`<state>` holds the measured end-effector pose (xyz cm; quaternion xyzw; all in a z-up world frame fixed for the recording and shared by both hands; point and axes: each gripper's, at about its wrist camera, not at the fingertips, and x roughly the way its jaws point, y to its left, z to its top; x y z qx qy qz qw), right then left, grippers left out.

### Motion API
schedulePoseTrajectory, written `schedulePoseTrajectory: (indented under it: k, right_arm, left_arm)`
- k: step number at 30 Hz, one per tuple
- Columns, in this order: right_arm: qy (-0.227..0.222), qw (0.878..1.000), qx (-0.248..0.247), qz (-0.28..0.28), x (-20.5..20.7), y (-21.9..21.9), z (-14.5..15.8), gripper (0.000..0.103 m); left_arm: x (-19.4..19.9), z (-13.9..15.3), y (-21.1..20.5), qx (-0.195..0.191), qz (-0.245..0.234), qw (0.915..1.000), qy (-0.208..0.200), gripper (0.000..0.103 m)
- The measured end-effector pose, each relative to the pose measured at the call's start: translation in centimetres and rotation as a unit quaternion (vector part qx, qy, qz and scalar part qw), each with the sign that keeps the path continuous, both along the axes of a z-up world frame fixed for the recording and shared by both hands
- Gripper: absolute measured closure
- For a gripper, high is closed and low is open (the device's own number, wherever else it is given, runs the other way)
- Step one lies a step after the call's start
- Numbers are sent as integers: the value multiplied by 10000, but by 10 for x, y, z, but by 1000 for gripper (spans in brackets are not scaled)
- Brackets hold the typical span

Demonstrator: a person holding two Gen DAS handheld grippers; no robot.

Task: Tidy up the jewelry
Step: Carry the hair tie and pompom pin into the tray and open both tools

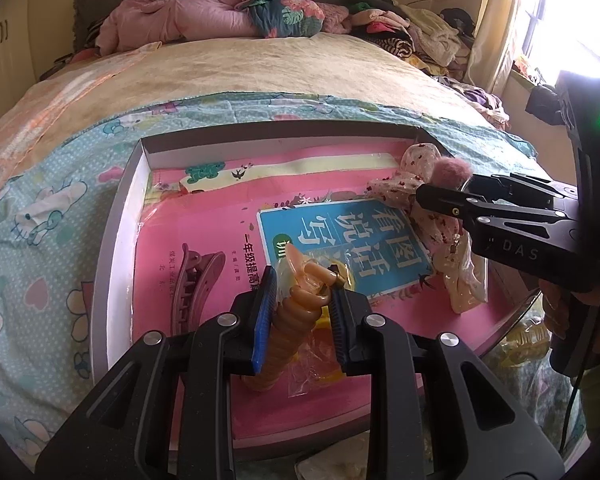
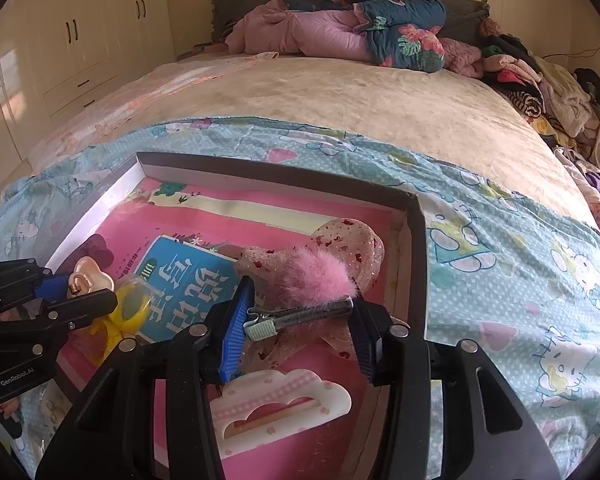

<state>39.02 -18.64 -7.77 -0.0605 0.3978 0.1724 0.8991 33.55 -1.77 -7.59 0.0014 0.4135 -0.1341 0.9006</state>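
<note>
Bow's (image 2: 340, 248) clip (image 2: 300, 316) possibly claw-pinched (image 2: 300, 320)

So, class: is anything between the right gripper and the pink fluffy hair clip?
Nothing visible: the right gripper already has the fluffy hair clip between its fingers, its metal bar spanning the gap, above the box.

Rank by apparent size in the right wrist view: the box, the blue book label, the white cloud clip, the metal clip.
1. box
2. blue book label and white cloud clip: they look alike, and the cloud clip sits nearer the camera, so unranked
3. metal clip, held crosswise in the right gripper
</note>
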Motion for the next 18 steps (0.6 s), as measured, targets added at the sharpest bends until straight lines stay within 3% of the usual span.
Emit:
schedulePoseTrajectory:
  k: [7,18]
  right_arm:
    - [38,10000,2,-17,-1,0,0,58]
    - [-97,9998,145,-19,-18,-6,12,41]
  left_arm:
    - [-2,-1,0,5,-13,10000,8,84]
    - [-7,-1,-2,3,-5,10000,-1,84]
